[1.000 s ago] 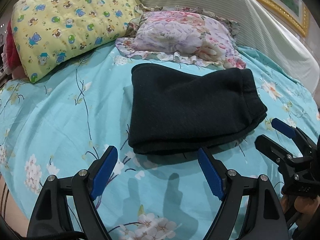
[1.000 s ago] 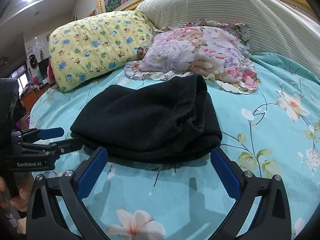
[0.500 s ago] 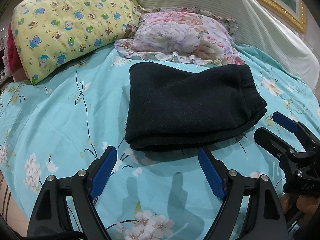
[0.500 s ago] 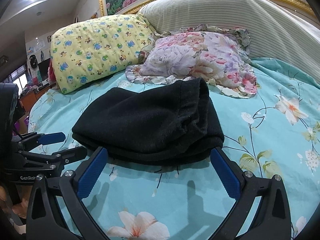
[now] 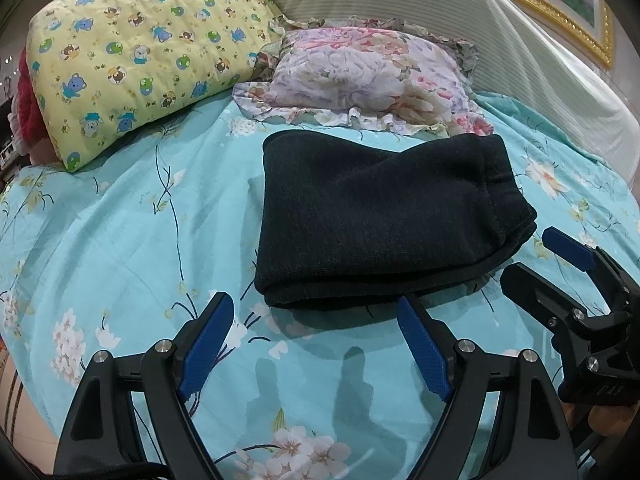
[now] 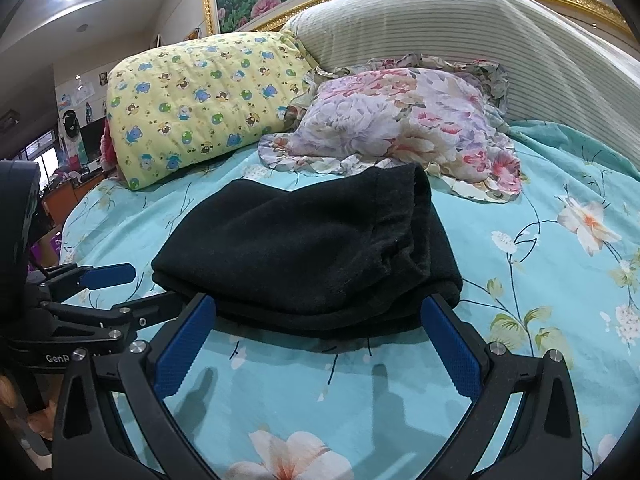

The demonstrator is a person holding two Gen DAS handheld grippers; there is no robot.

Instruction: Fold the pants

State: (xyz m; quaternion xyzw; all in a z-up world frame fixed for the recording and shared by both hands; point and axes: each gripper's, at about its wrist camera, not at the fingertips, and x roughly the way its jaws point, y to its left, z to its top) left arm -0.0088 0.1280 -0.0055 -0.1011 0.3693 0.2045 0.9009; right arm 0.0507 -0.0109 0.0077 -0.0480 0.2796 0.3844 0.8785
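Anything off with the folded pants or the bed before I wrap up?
Nothing stands out. The black pants lie folded in a compact bundle on the floral sheet, just short of the flowered pillow. The left gripper and right gripper are open, holding nothing.

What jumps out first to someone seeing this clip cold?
The black pants, folded into a thick bundle, lie mid-bed on the turquoise flowered sheet. Both open grippers, left and right, sit just short of its near edge. Behind are a yellow pillow and a floral pillow.
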